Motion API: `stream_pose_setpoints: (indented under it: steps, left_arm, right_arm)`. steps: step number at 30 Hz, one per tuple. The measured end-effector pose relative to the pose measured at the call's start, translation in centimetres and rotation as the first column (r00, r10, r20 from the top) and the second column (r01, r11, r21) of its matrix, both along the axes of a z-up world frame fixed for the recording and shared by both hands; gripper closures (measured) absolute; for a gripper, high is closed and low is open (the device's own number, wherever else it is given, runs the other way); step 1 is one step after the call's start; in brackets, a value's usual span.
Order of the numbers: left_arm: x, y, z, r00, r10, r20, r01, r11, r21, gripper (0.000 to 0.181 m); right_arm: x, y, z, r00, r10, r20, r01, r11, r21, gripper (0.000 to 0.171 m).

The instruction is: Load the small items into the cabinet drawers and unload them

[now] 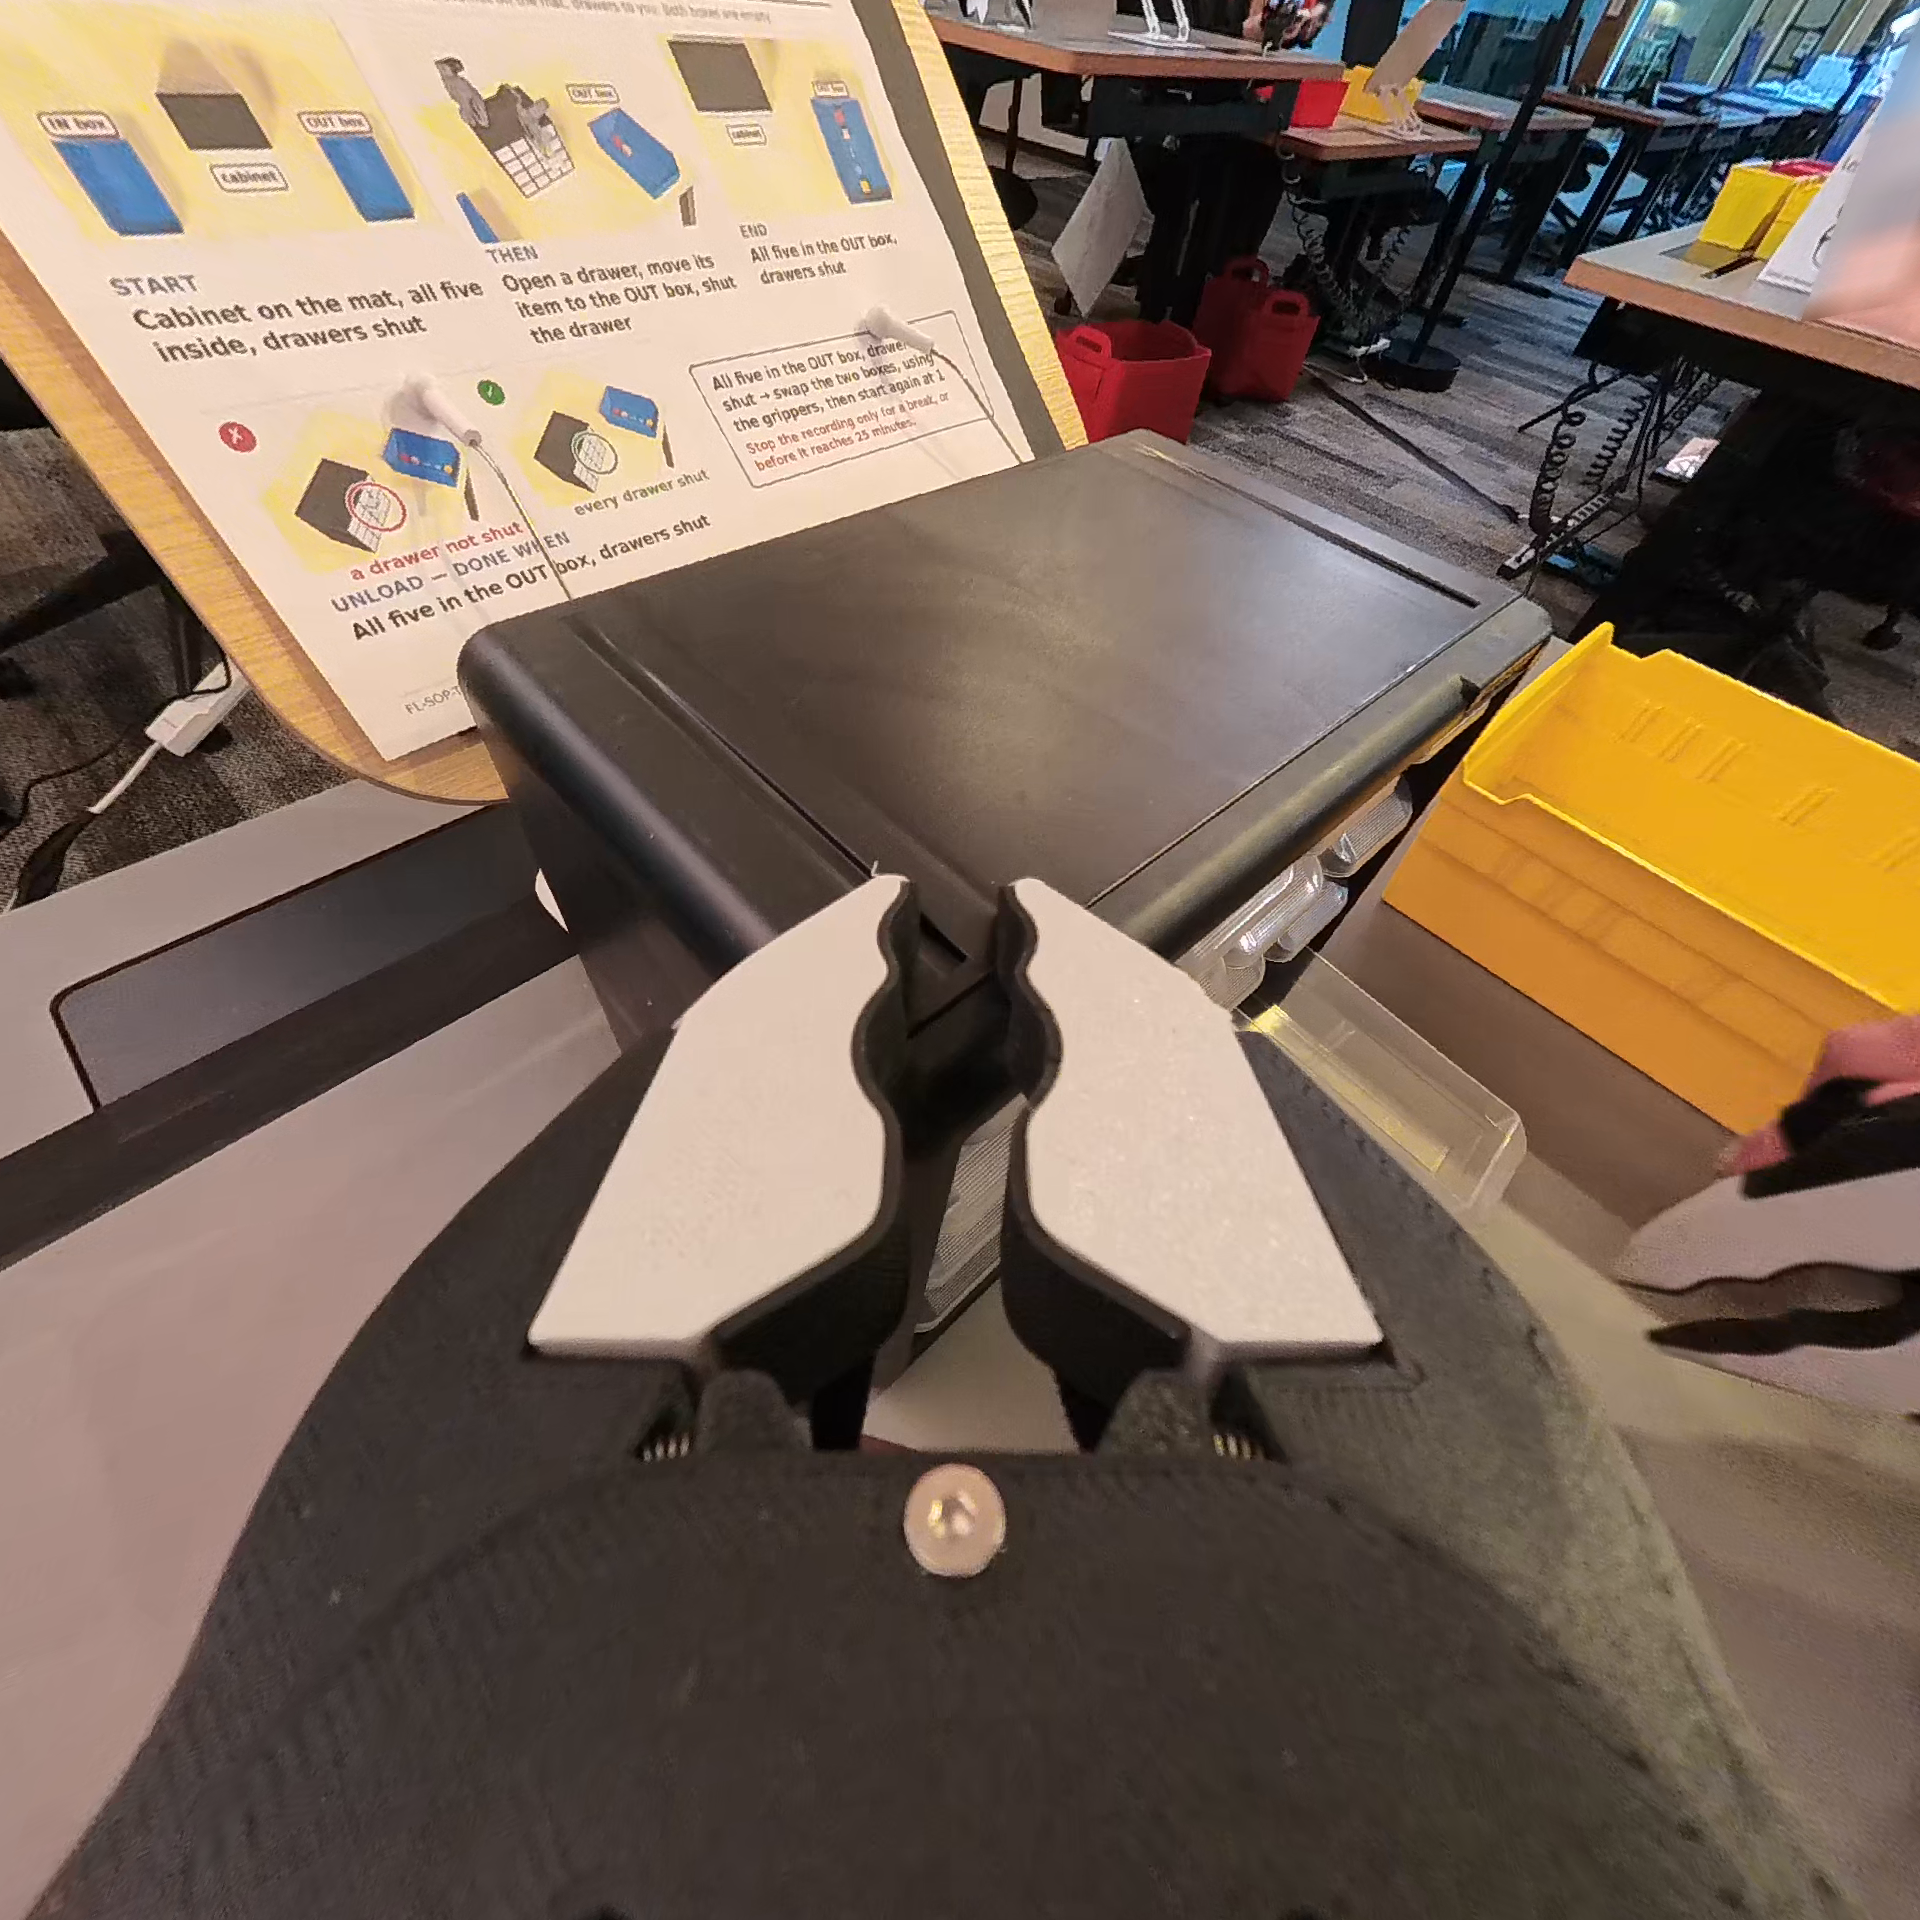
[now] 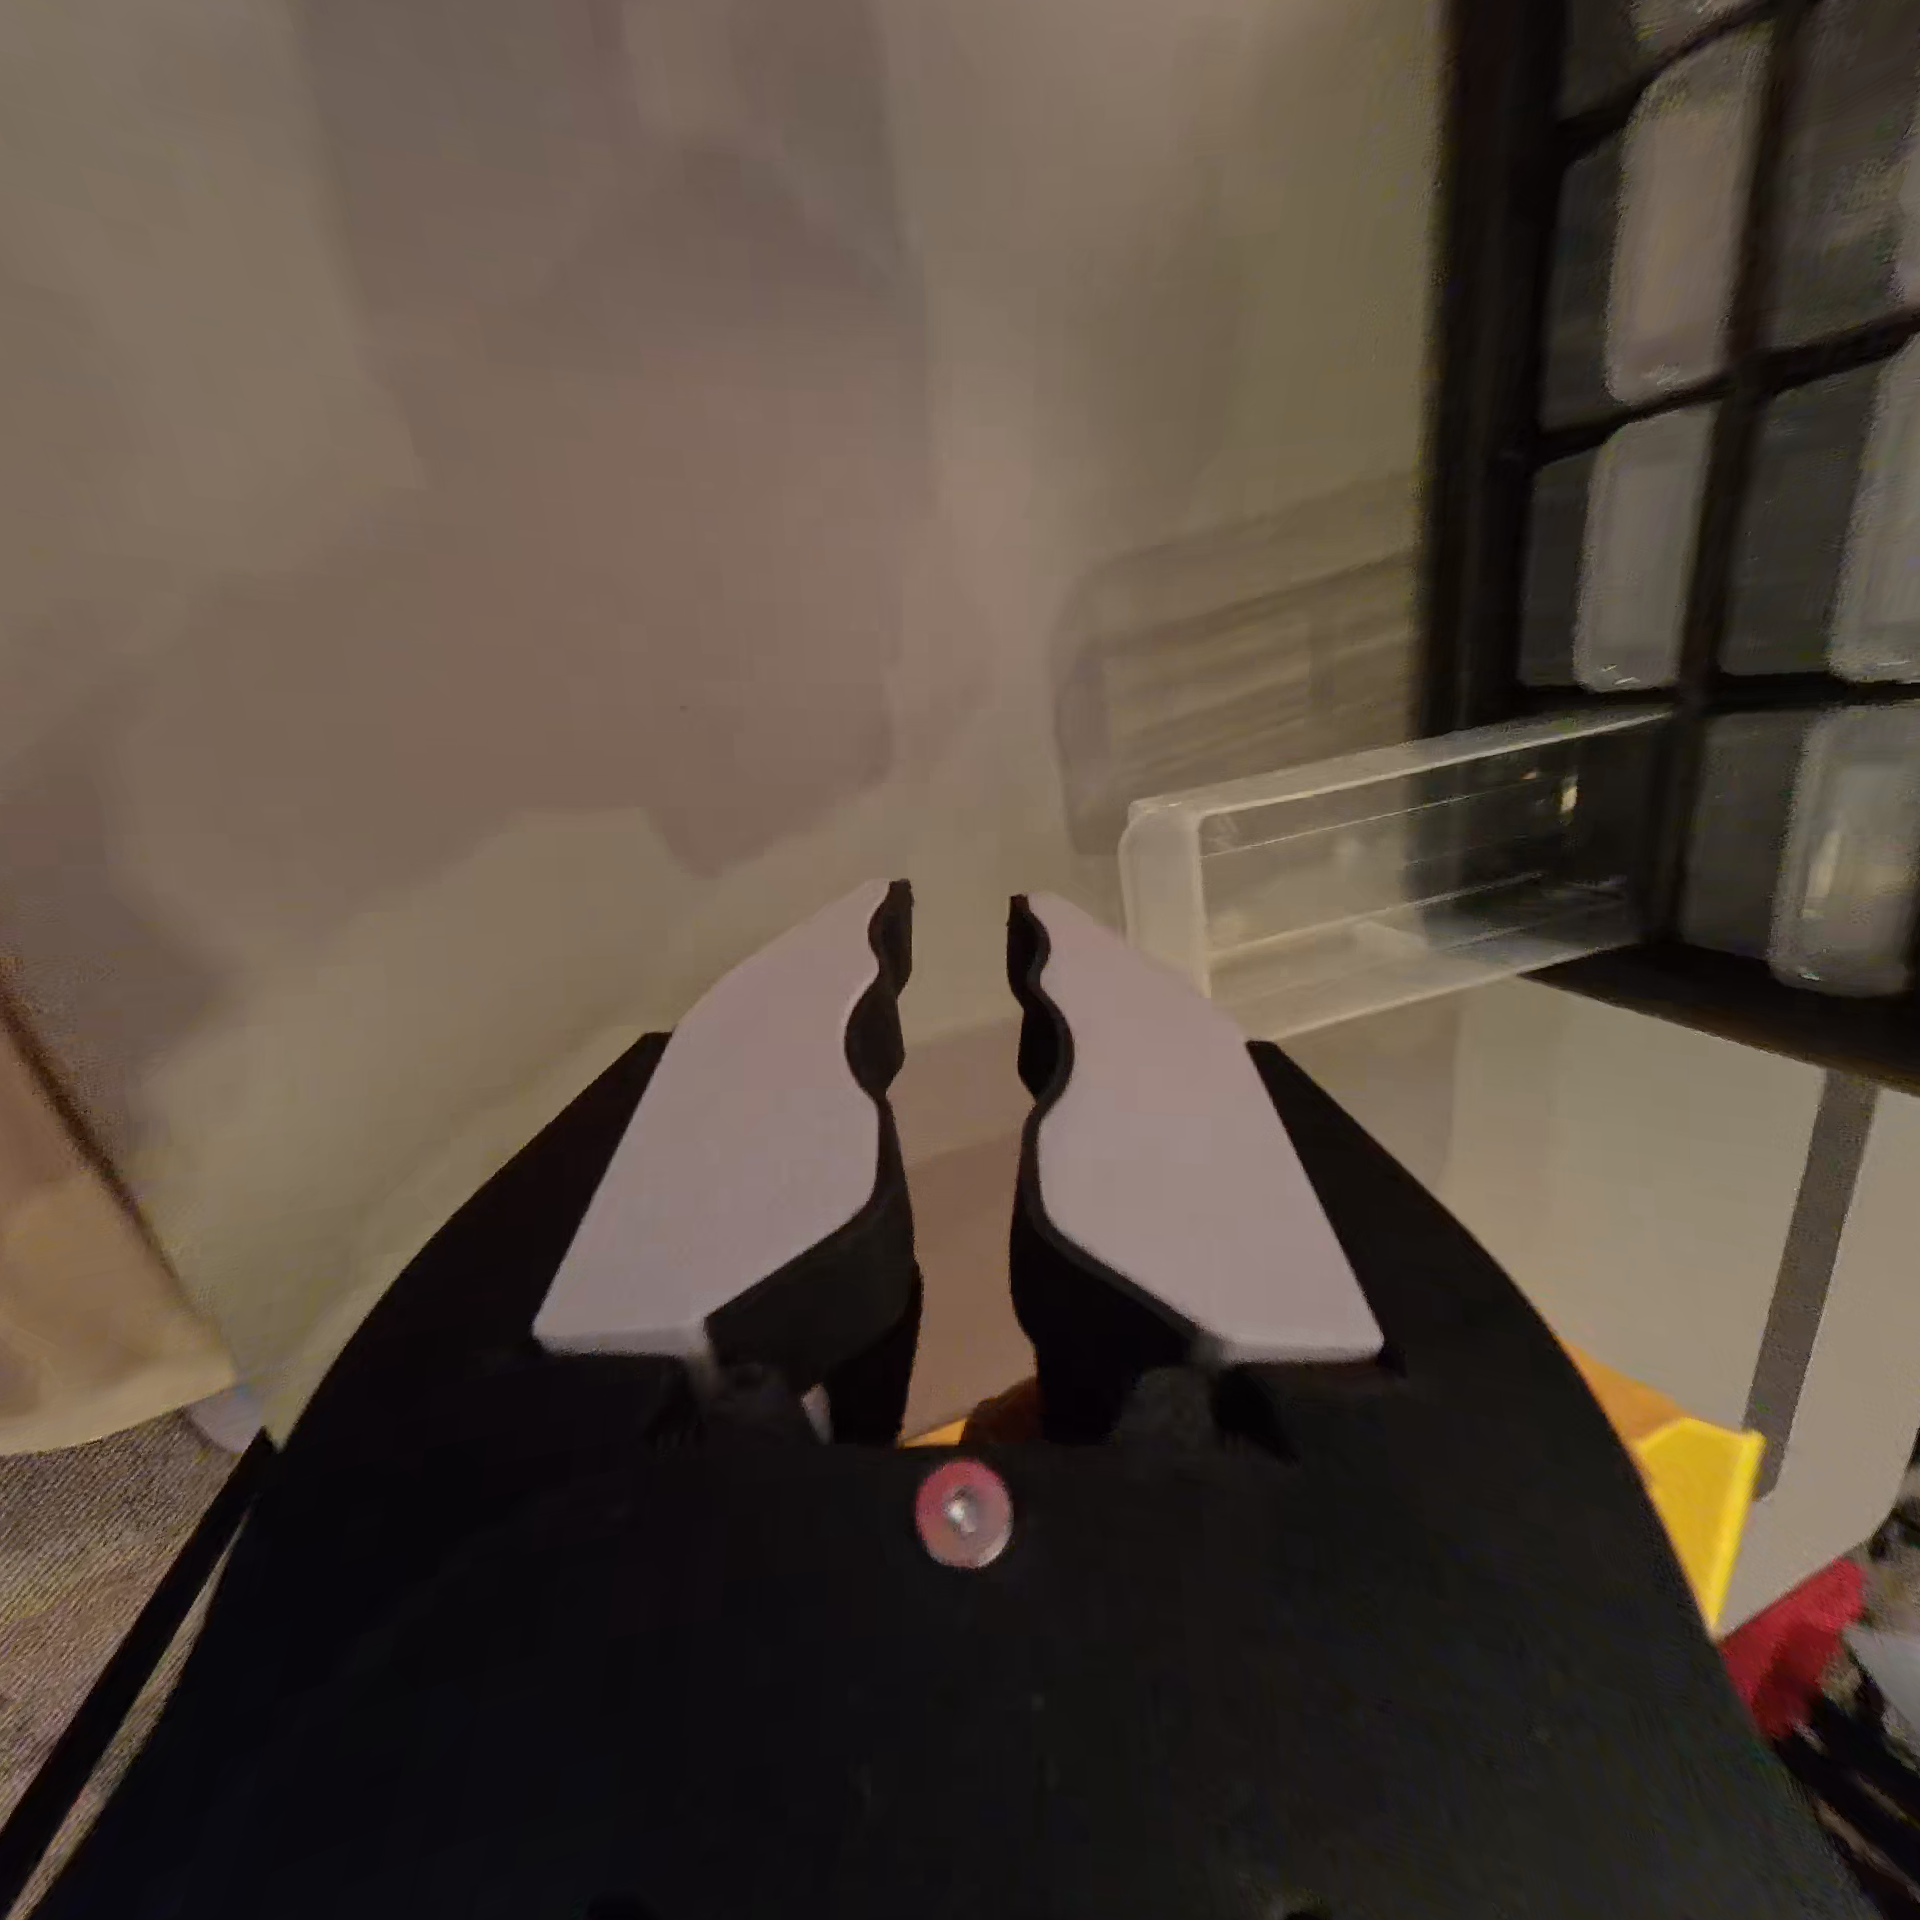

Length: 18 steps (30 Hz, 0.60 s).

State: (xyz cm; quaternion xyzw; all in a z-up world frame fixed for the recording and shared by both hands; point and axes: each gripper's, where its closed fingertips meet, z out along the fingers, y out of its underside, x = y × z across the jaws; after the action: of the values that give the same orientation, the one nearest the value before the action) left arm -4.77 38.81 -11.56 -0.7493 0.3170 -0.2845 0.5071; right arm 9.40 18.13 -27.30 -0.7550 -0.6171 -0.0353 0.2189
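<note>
The black cabinet [image 1: 1039, 644] has a grid of clear drawers on its front [image 2: 1475, 416]. One clear drawer [image 2: 1351, 873] in the lowest visible row is pulled out, and I see nothing in it; it also shows in the left wrist view [image 1: 1392, 1091]. My left gripper [image 1: 956, 899] is closed to a narrow gap on the cabinet's top front corner. My right gripper [image 2: 959, 904] is narrowly open and empty, to the left of the open drawer and apart from it. It shows blurred at the right edge of the left wrist view [image 1: 1787, 1257]. No small item is in view.
A yellow bin [image 1: 1662, 862] stands right of the cabinet; its corner shows below my right gripper [image 2: 1704, 1496]. An instruction sheet on a wooden board [image 1: 468, 312] leans behind the cabinet. Tables, red bags [image 1: 1132, 374] and cables fill the room behind. The grippers' ends are close to 30 cm from one another. The clear drawer [image 2: 1351, 873] lies some 15 cm from my right tips, 30 cm from my left tips.
</note>
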Motion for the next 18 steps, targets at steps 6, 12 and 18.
stream_pose_setpoints:
  steps: [6, 12, 18]
  left_arm:
    - [0.0, 0.0, 0.0, 1.000, -0.002, 0.003, 0.002, 1.000, 0.003, 0.166]
    - [0.0, 0.0, 0.0, 1.000, -0.003, 0.008, 0.003, 1.000, 0.004, 0.166]
    - [0.0, 0.0, 0.0, 1.000, -0.005, 0.007, 0.005, 1.000, 0.005, 0.166]
  right_arm:
    - [1.0, 3.7, -2.6, 0.986, -0.140, 0.085, 0.131, 0.986, 0.105, 0.162]
    - [1.4, 6.3, -0.8, 0.975, -0.212, 0.067, 0.197, 0.964, 0.177, 0.161]
    - [0.6, 3.5, -2.1, 0.985, -0.155, 0.079, 0.155, 0.988, 0.006, 0.163]
